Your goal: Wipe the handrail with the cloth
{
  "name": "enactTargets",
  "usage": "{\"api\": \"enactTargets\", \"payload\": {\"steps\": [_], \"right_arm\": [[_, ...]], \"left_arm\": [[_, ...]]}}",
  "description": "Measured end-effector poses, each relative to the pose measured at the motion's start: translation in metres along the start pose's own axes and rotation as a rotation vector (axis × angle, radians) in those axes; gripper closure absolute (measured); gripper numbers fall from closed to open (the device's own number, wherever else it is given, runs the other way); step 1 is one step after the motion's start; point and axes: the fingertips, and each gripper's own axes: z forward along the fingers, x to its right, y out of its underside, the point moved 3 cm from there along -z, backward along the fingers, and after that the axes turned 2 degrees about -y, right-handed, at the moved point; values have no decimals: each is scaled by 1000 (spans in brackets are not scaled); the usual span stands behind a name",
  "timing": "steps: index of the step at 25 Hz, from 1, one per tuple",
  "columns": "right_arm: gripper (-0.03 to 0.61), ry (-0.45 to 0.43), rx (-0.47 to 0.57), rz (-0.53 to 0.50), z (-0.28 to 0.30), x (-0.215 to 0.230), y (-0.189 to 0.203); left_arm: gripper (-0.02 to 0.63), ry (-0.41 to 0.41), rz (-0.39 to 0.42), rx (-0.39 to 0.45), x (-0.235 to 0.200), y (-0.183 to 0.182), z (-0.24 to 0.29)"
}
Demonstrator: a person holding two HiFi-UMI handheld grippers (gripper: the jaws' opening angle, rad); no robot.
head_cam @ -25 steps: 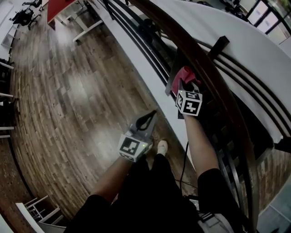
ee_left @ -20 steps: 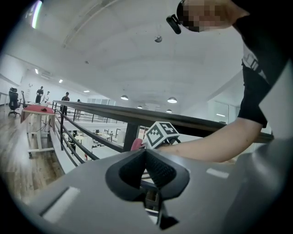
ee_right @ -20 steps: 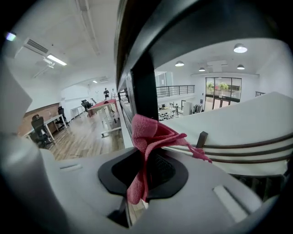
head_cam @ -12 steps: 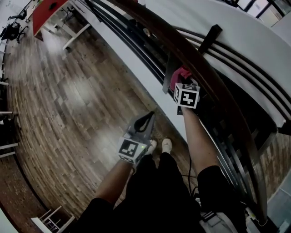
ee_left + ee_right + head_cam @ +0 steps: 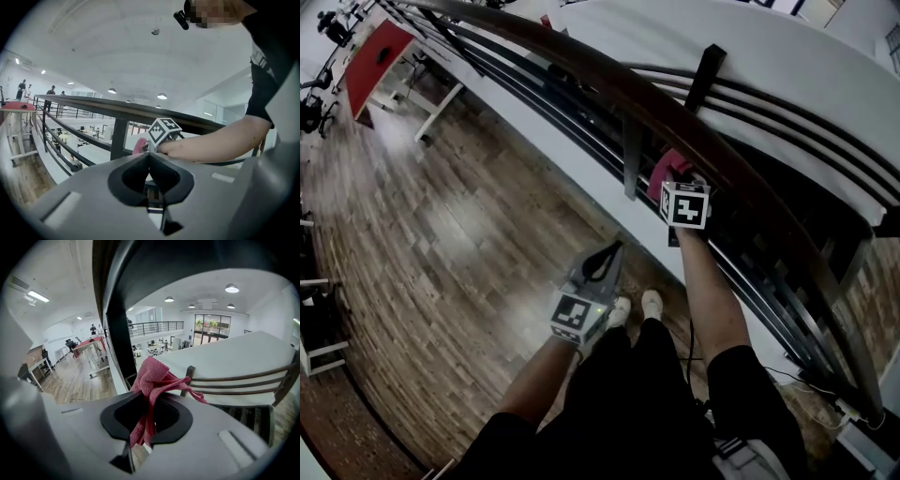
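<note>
The dark brown handrail (image 5: 609,84) curves from the upper left down to the right; in the right gripper view the handrail (image 5: 140,268) passes close overhead. My right gripper (image 5: 675,186) is shut on the red cloth (image 5: 662,172), which bunches just under the rail's near side, beside a flat baluster (image 5: 630,155). The cloth (image 5: 152,376) is pinched between the right gripper's (image 5: 149,397) jaws and spills out in front. My left gripper (image 5: 614,249) hangs lower over the floor, shut and holding nothing. From the left gripper (image 5: 149,154), the handrail (image 5: 117,105) and the cloth (image 5: 139,144) show ahead.
Thinner dark rails (image 5: 581,122) and a white ledge (image 5: 534,141) run below the handrail. Wooden floor (image 5: 441,234) spreads to the left, with a red desk (image 5: 380,52) at the far top left. My shoes (image 5: 652,302) stand near the ledge. Distant people (image 5: 49,91) stand by the railing.
The head view has swung, so more of the rail crosses the top. The right gripper still holds the cloth under the rail, a little farther from the flat baluster. The left gripper has barely moved.
</note>
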Motion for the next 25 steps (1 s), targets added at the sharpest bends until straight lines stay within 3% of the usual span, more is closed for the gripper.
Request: {"api": "enactTargets", "payload": {"steps": [6,16,25], "right_arm": [[531,54,3,89,-24,22,4],[531,181,1,208,-74,70,60],[531,251,36,239,-113,95,86]], "left_arm": [[614,84,7,-7,6,-9,-1],[614,252,70,-27,36,1,0],[614,370,79,-53,64,10,2]]}}
